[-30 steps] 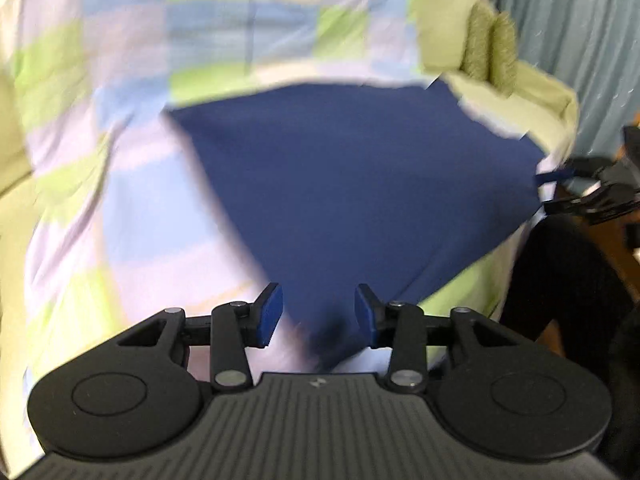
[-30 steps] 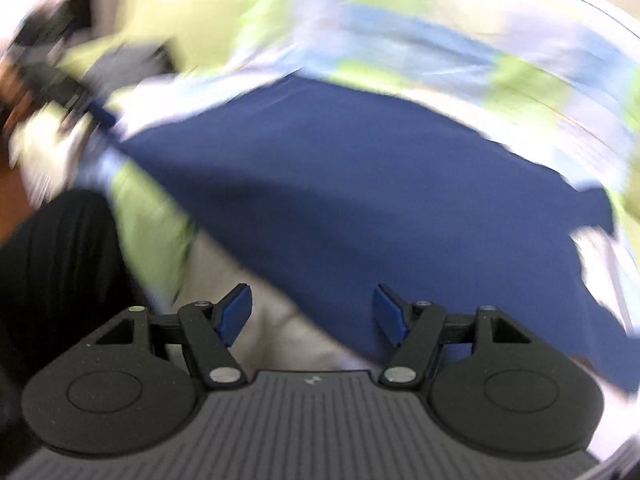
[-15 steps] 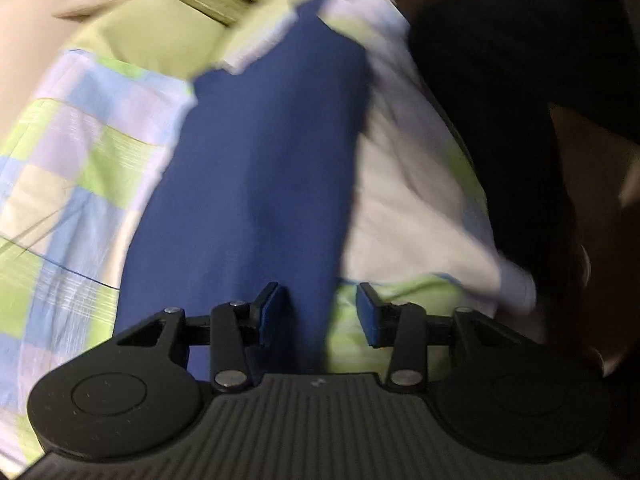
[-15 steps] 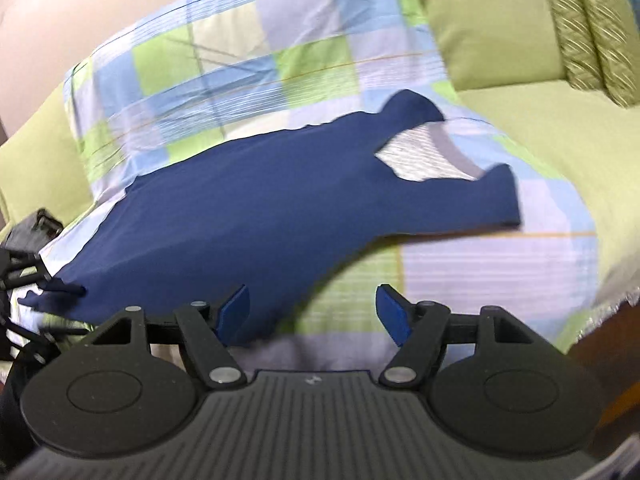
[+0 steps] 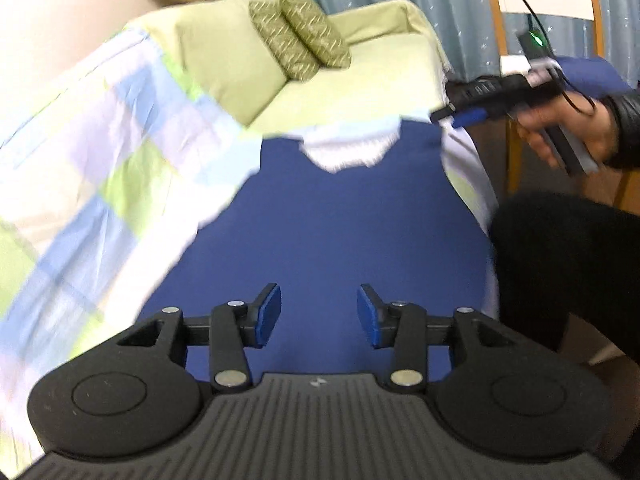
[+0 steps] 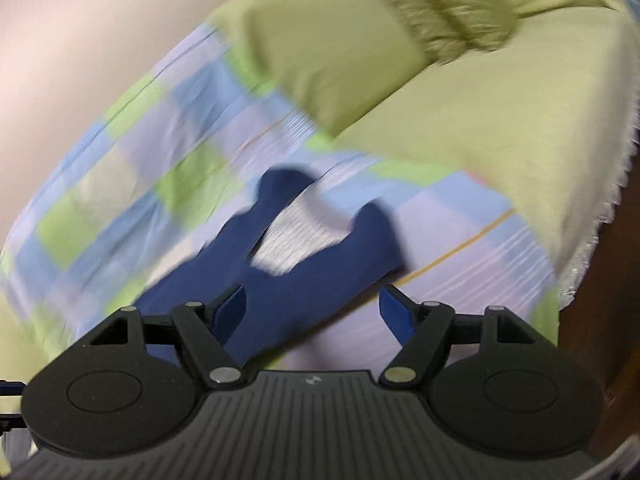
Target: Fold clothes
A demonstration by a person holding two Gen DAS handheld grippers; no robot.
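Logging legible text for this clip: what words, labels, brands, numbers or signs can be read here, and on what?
No readable text in either view.
Left gripper: a small pale emblem on its ribbed housing, a mark, not letters.
Right gripper: the same emblem, blurred.
Blue garment, checked sheet, patterned cushions: no print or label visible.

Navy garment (image 5: pixel 332 216) reads as smooth, matt cloth, no sheen. Under it, the checked sheet (image 5: pixel 100 168) is thin woven cotton-like fabric. The two small cushions (image 5: pixel 300 36) show a coarse, textured weave. Left gripper (image 5: pixel 319 314): matt black plastic body, ribbed top, dull blue pads, shiny metal pins. Chair frame (image 5: pixel 512 152) is glossy varnished wood.
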